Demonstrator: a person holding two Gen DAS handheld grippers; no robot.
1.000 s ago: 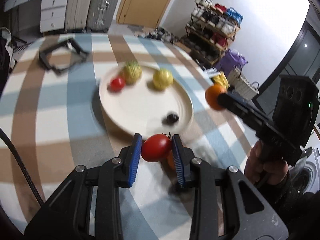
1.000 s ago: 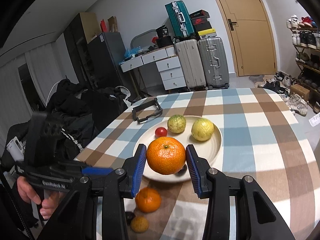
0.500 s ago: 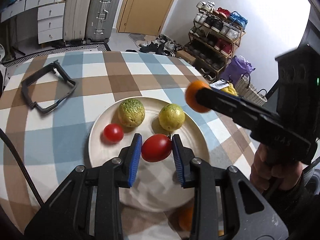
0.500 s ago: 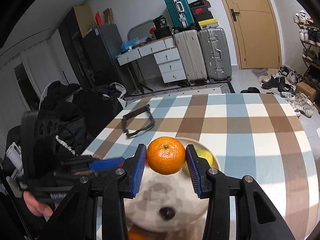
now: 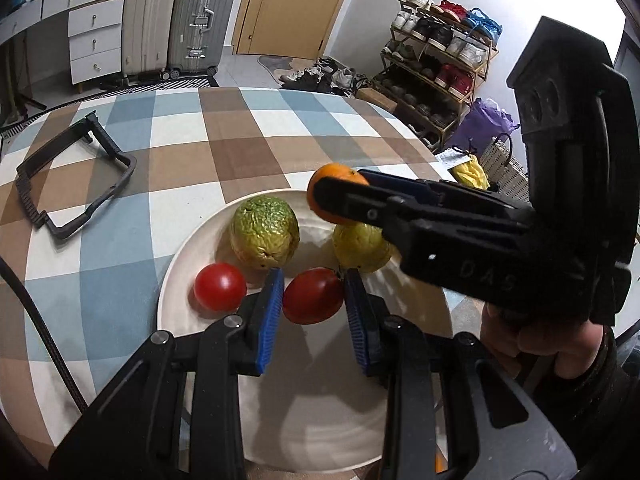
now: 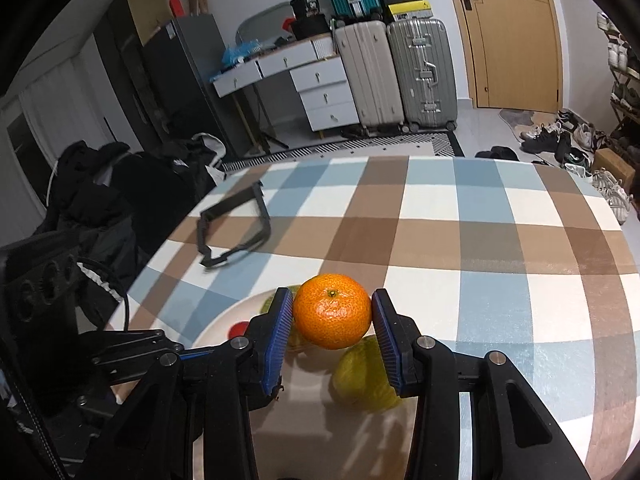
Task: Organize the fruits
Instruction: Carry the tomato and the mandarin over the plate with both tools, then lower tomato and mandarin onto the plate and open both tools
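Note:
My left gripper (image 5: 313, 295) is shut on a red tomato (image 5: 312, 295) and holds it low over the cream plate (image 5: 320, 416). On the plate lie a second red tomato (image 5: 219, 286), a green bumpy fruit (image 5: 264, 232) and a yellow-green fruit (image 5: 360, 246). My right gripper (image 6: 332, 316) is shut on an orange (image 6: 332, 316) and holds it above the plate's far side, over the yellow-green fruit (image 6: 364, 380). In the left wrist view the right gripper reaches in from the right with the orange (image 5: 334, 192).
A black rectangular frame (image 5: 72, 176) lies on the checked tablecloth (image 5: 240, 140) to the far left of the plate. Suitcases, a drawer unit and a shoe rack stand beyond the table. A bit of orange fruit (image 5: 439, 462) shows below the plate's near rim.
Both grippers have moved forward over the plate with their fruits. The left gripper has come down close to the plate; the right gripper has advanced over its far side.

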